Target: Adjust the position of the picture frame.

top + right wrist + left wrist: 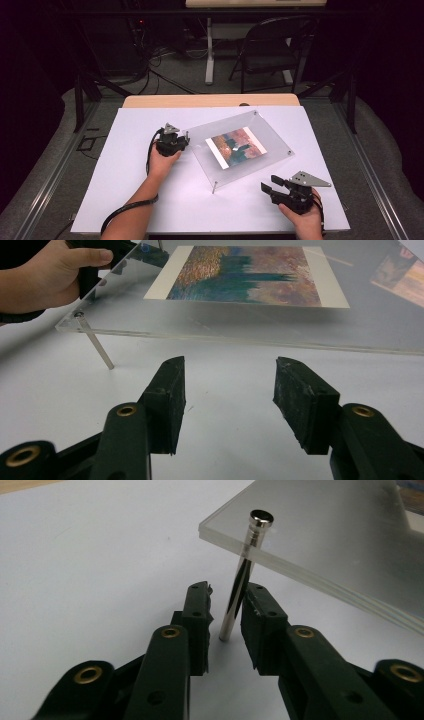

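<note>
A clear acrylic picture frame (239, 148) sits in the middle of the white tabletop (150, 200), turned a bit crooked. It does not lie flat. It stands up on thin shiny metal legs at its corners, so there is room under it. Pressed between its two clear sheets is a colourful painted picture (235, 146), kept flat and easy to see. The left gripper (181, 144) is at the frame's left corner. In the left gripper view one metal leg (240, 582) stands between its fingers (199, 617). The leg goes up through the clear sheets and ends in a round cap on top. The fingers are close on both sides of the leg, but a small gap shows on each side, so they are not squeezing it yet. It looks like the person wants to grab this leg, maybe to twist it loose or to hold the frame steady. The right gripper (268, 186) rests low on the tabletop, near the frame's front edge but not touching it. Its fingers (169, 390) are spread wide with nothing between them. It seems to be waiting its turn, near the front corner leg (214, 186).
</note>
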